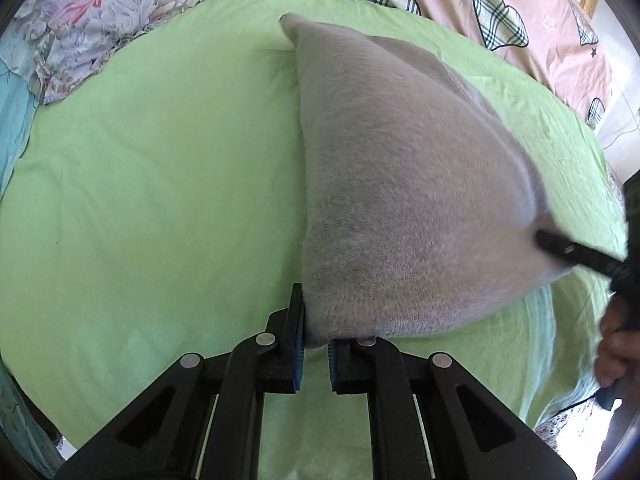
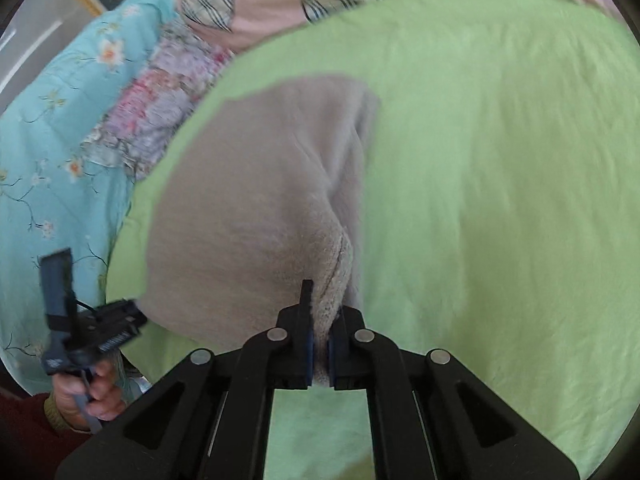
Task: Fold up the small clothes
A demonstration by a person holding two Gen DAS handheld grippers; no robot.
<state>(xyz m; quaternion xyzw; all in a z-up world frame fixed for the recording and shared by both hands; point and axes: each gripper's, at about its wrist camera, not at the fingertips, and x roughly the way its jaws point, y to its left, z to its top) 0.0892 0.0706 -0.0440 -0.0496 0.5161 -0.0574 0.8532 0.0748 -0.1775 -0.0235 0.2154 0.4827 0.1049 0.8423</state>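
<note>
A grey fleecy small garment [image 1: 400,184] is held up off the green sheet [image 1: 140,200] by both grippers. My left gripper [image 1: 316,340] is shut on its near left corner. My right gripper [image 2: 320,344] is shut on the other near corner; it also shows in the left wrist view [image 1: 576,254] at the right edge of the cloth. In the right wrist view the grey garment [image 2: 256,208] stretches left towards my left gripper [image 2: 116,324]. Its far edge still rests on the green sheet [image 2: 500,180].
A pink quilt with plaid hearts [image 1: 460,4] lies at the back. A floral cloth [image 1: 100,24] and a turquoise flowered cover [image 2: 52,140] lie on the left. The person's hands show at the frame edges.
</note>
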